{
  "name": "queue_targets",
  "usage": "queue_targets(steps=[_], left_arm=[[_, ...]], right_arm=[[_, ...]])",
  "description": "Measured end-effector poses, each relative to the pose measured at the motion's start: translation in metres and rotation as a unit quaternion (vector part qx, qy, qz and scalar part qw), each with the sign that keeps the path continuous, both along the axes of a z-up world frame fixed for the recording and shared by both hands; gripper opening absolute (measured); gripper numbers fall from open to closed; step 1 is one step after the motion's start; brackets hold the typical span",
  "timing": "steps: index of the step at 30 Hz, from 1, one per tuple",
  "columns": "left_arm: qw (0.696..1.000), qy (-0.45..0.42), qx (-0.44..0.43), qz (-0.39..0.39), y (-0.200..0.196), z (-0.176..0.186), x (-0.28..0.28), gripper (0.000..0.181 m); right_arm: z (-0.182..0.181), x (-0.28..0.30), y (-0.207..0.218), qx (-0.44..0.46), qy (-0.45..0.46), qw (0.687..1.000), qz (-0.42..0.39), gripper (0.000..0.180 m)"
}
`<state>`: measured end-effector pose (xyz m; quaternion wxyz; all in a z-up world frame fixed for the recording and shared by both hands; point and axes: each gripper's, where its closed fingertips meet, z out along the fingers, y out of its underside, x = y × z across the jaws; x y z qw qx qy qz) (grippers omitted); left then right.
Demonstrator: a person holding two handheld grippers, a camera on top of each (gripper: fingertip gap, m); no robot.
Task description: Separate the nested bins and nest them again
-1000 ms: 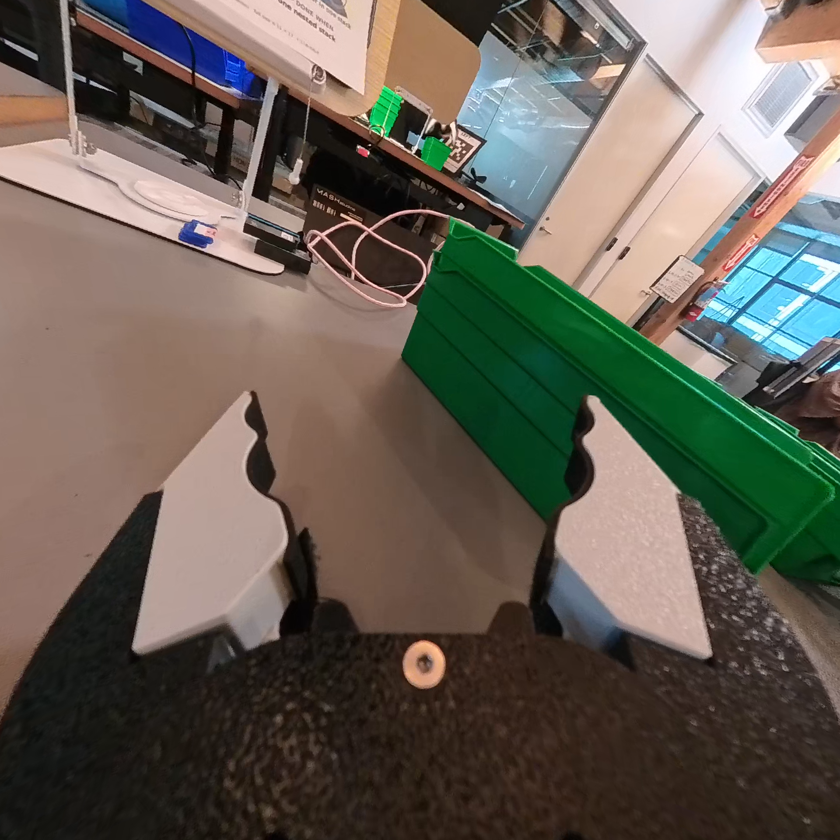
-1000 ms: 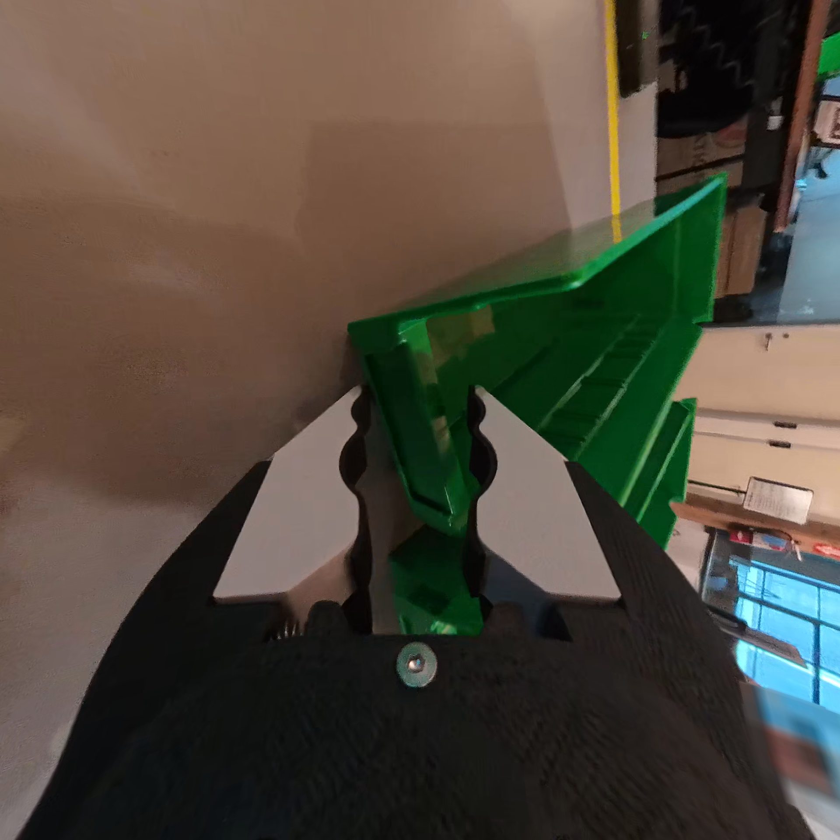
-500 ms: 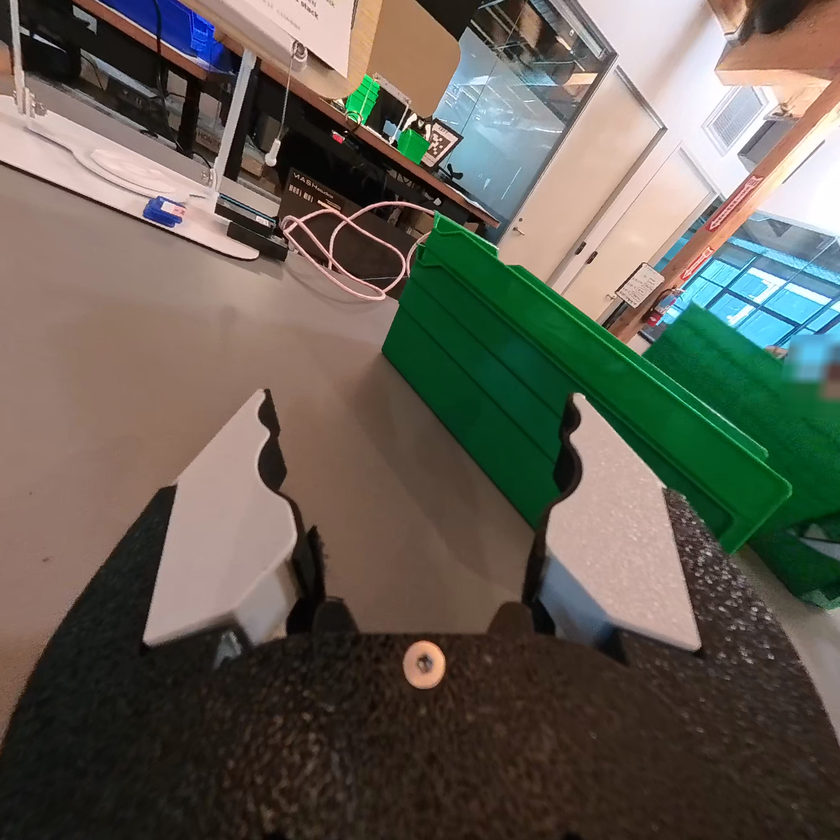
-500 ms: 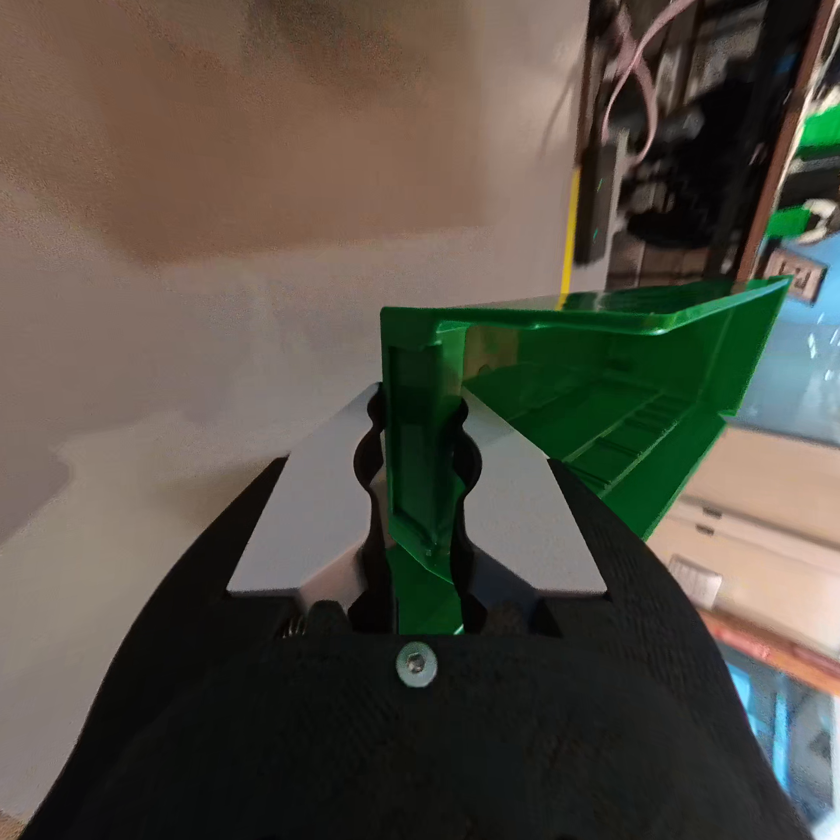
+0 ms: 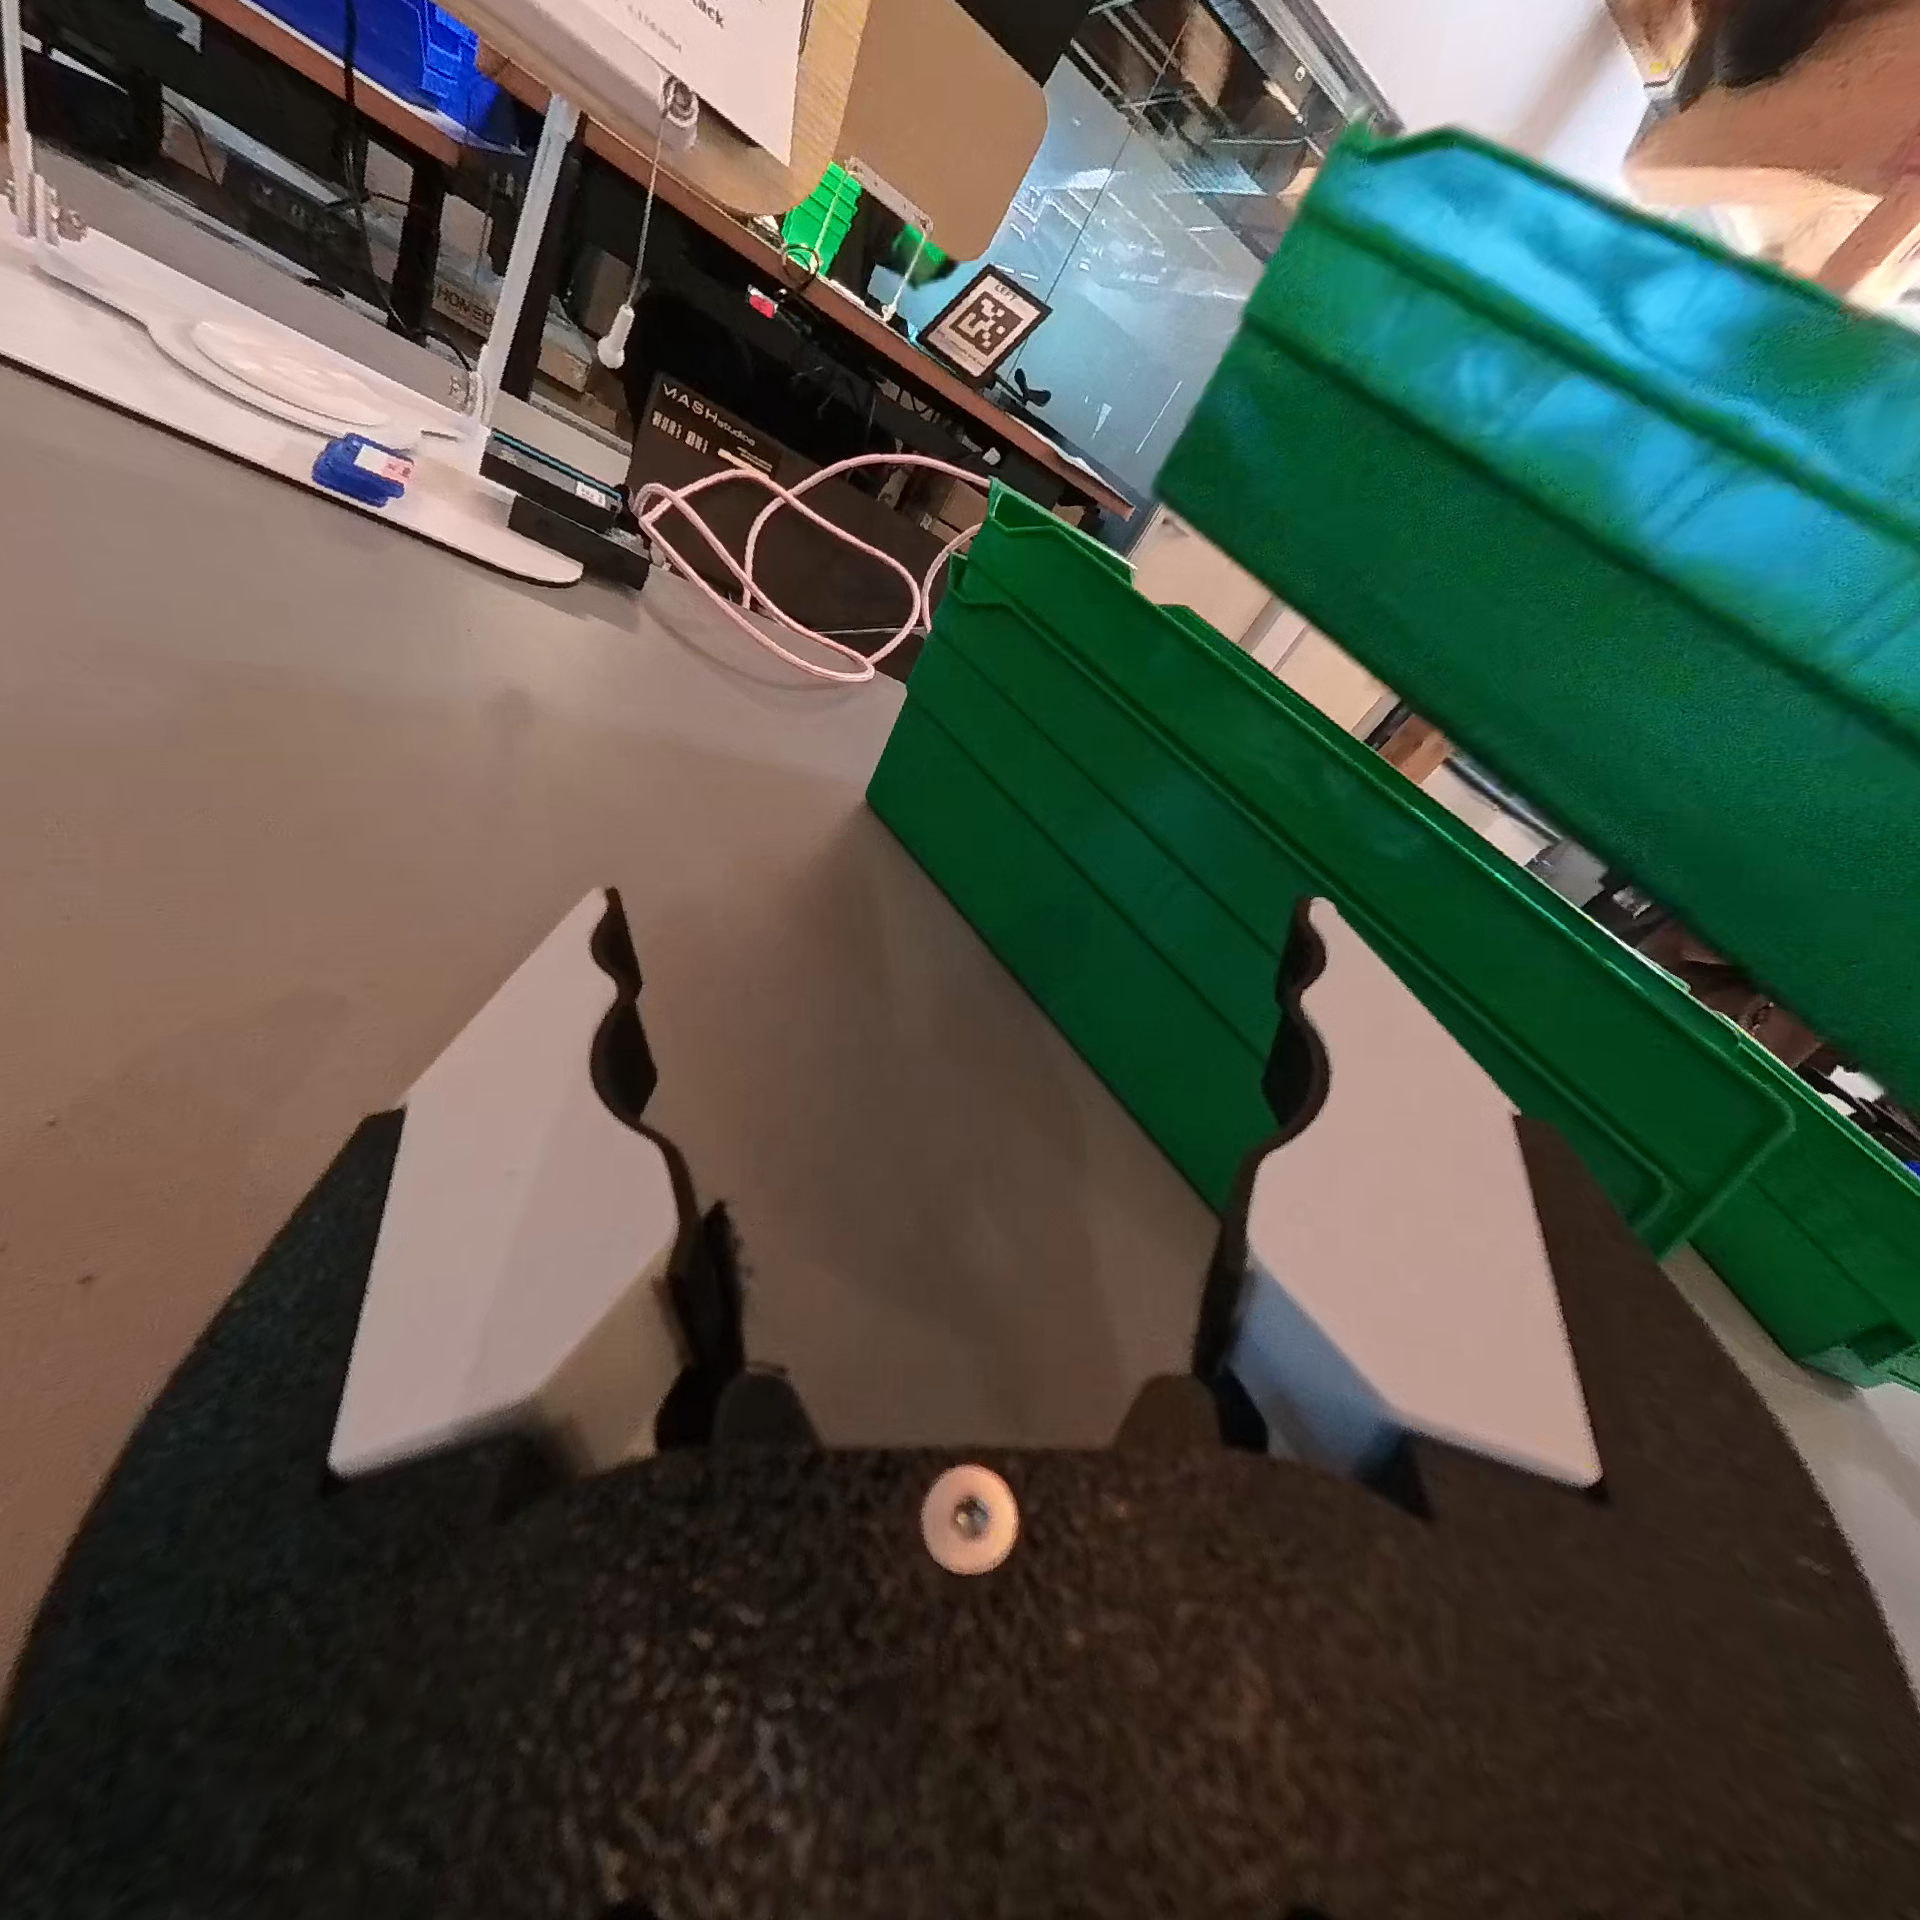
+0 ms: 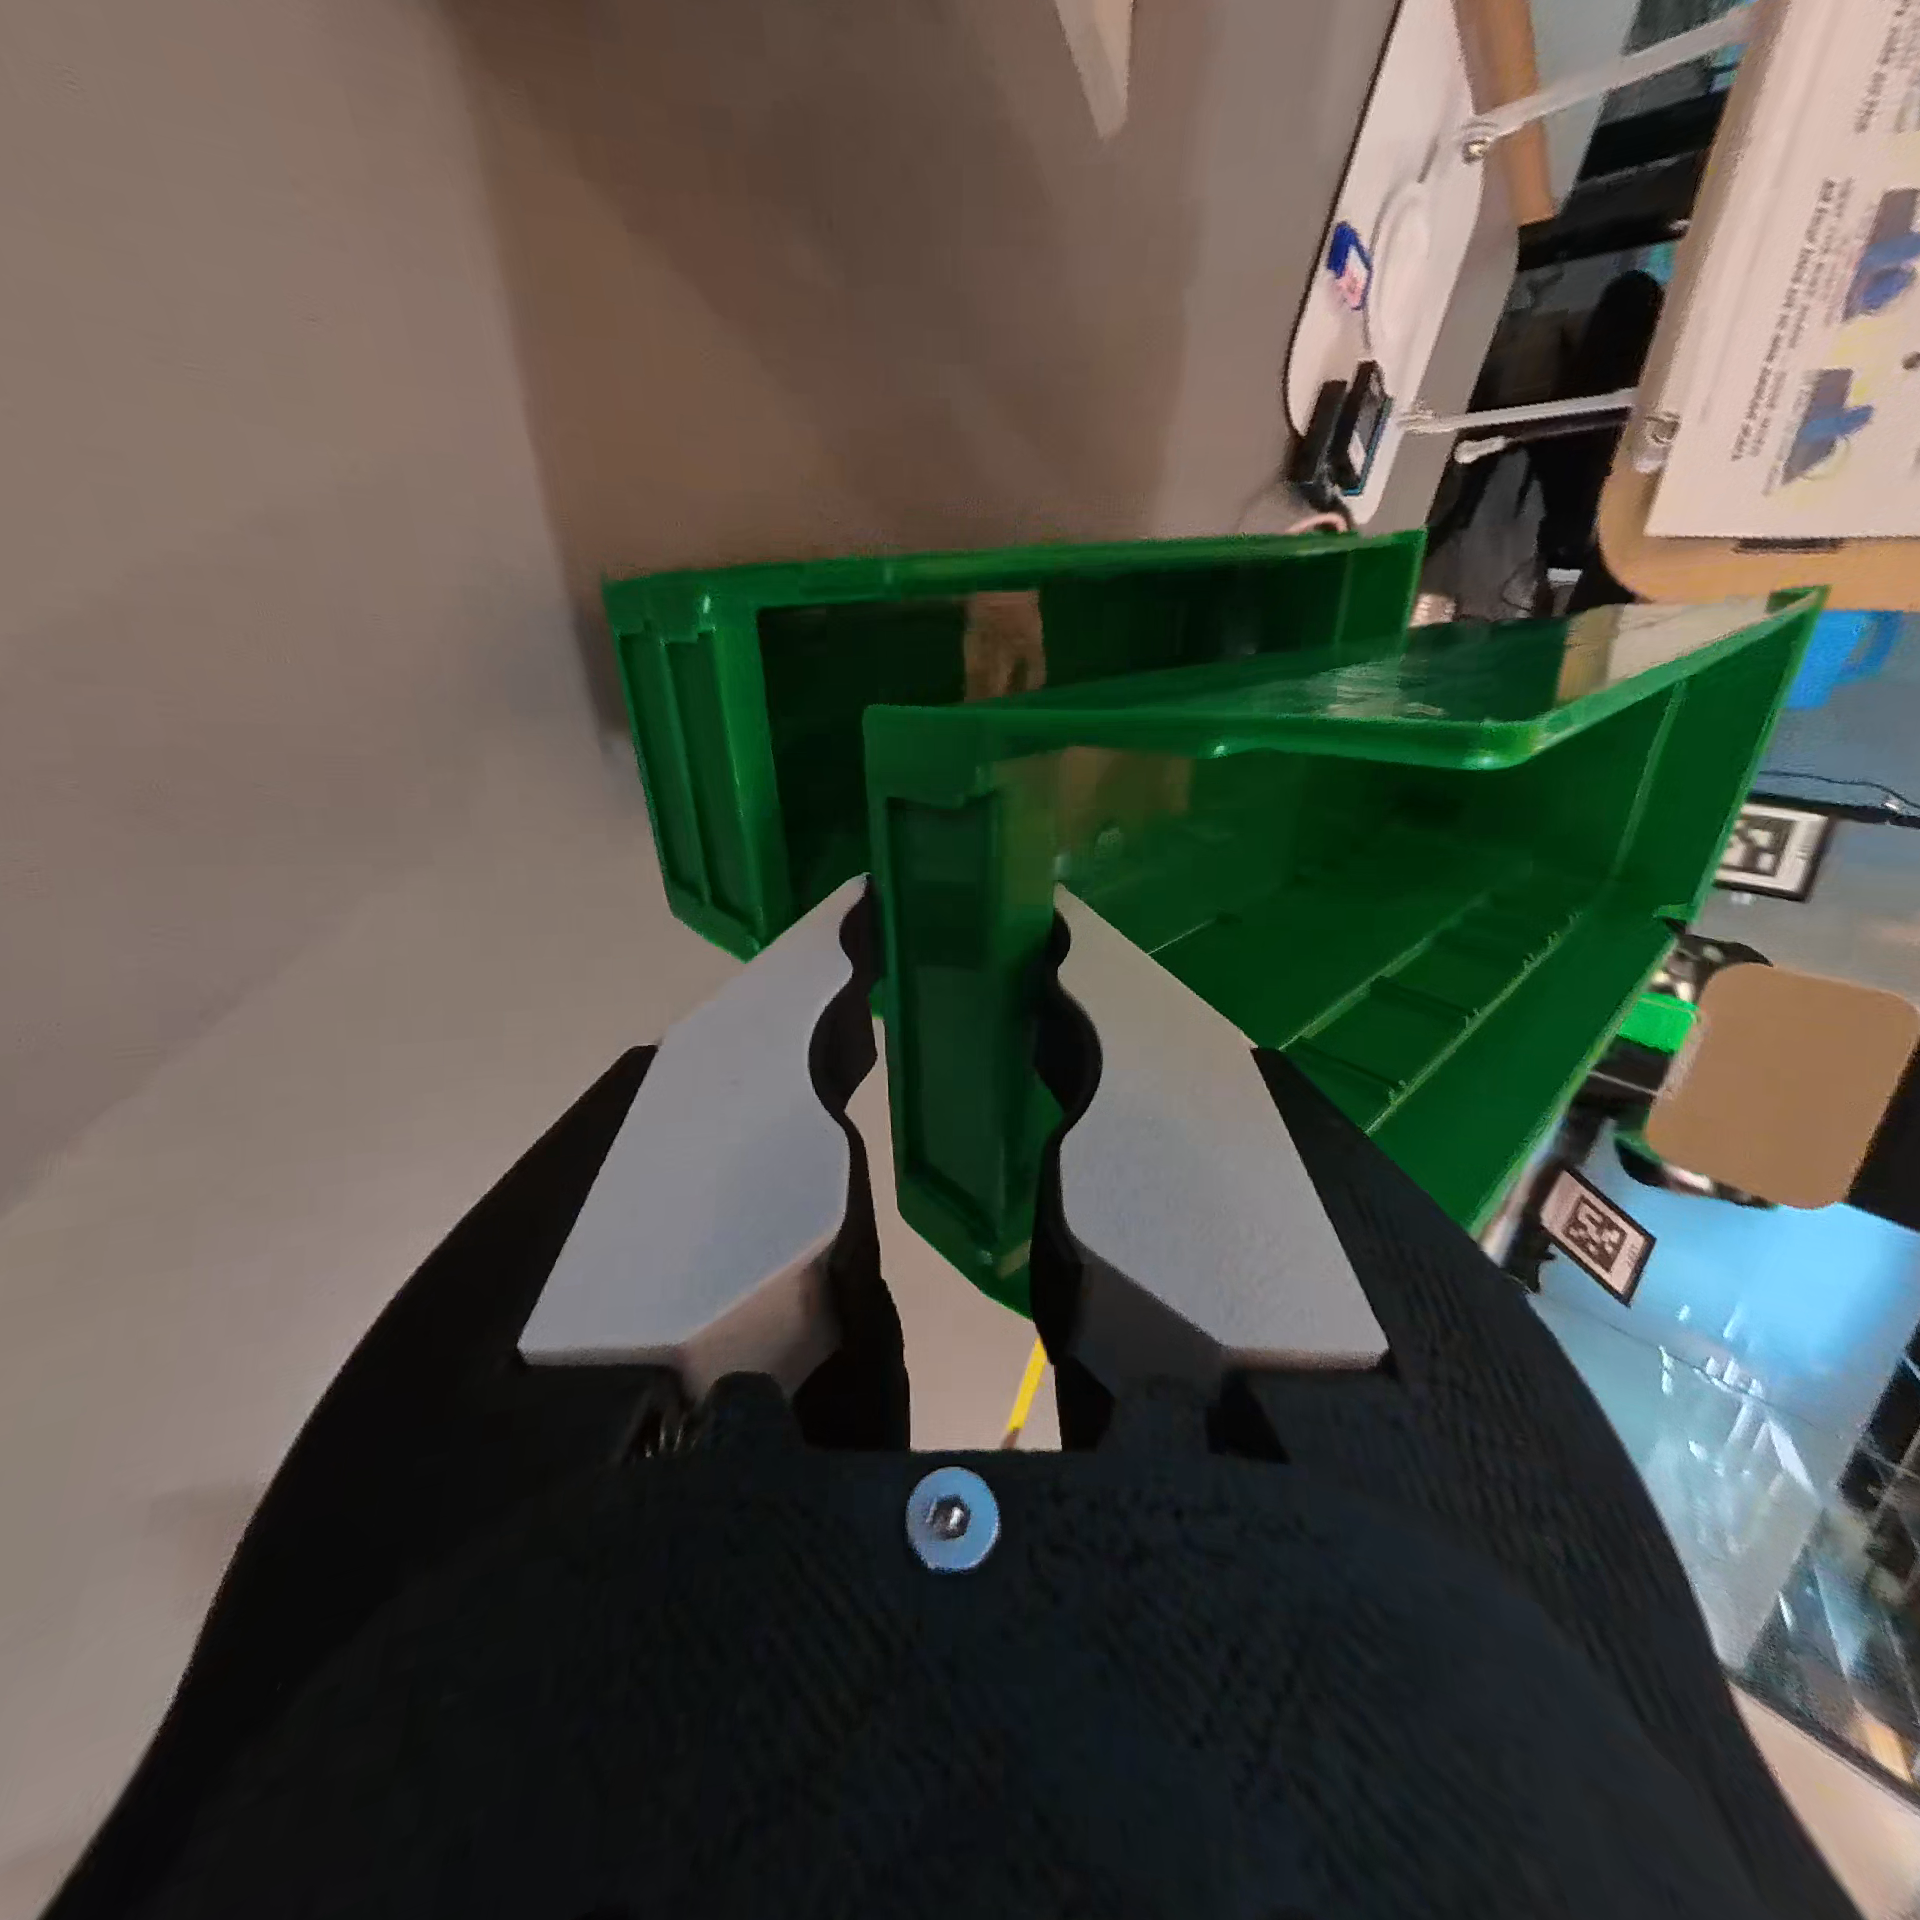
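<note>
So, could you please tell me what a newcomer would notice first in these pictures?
Probably the lifted green bin, held in the air by its end wall in the right tool. Just behind it, the other green bins rest on the grey table, beside the open, empty left tool.

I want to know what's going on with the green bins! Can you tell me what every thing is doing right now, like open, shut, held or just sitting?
left gripper: open, fingers wide apart, holding nothing.
right gripper: shut on the lifted bin's end wall.
lifted bin: held in the air, tilted, empty.
resting bin: sitting on the table, not held.
table: bare grey top under the left gripper.
pink cable: lying looped on the table.
</note>
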<state>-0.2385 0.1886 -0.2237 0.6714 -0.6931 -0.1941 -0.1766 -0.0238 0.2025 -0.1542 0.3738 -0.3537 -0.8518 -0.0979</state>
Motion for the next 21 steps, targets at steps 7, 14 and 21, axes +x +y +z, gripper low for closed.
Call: queue_targets(steps=[7, 14, 21], left_arm=[[1.0, -0.005, 0.0, -0.003, 0.001, -0.001, 0.0, 0.121], [1.0, -0.006, 0.001, -0.004, 0.0, 0.0, 0.001, 0.121], [1.0, -0.008, 0.001, -0.005, 0.001, -0.001, 0.001, 0.121]], right_arm=[[-0.023, -0.02, -0.005, -0.024, -0.012, 1.0, 0.016, 0.026], [-0.039, -0.026, 0.003, -0.024, -0.033, 0.999, 0.012, 0.026], [-0.058, -0.027, 0.005, -0.049, -0.045, 0.998, 0.009, 0.025]])
